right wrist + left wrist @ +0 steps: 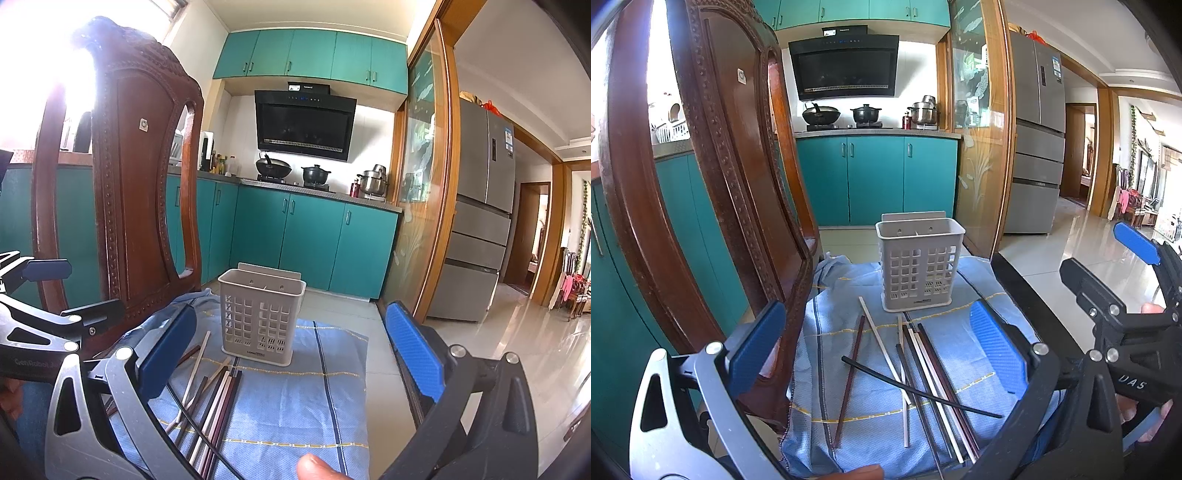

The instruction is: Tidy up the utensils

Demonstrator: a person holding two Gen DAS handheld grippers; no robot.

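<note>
Several chopsticks (916,373), in white, dark brown and black, lie loosely crossed on a blue cloth (849,435). Behind them stands an upright white slotted utensil basket (919,266), with nothing visible inside it. My left gripper (877,349) hovers open above the chopsticks, holding nothing. To its right, my right gripper (1091,247) is also open, off the cloth's right side. In the right wrist view, the right gripper (290,354) is open over the cloth (295,406), with the chopsticks (214,398) at lower left and the basket (262,317) ahead. The left gripper (92,288) shows at the left edge.
A carved dark wooden chair back (720,184) rises close on the left (140,184), next to the cloth. Beyond are teal kitchen cabinets (875,177), a glass sliding door (979,147) and a grey fridge (1038,147). A fingertip (314,467) shows at the bottom edge.
</note>
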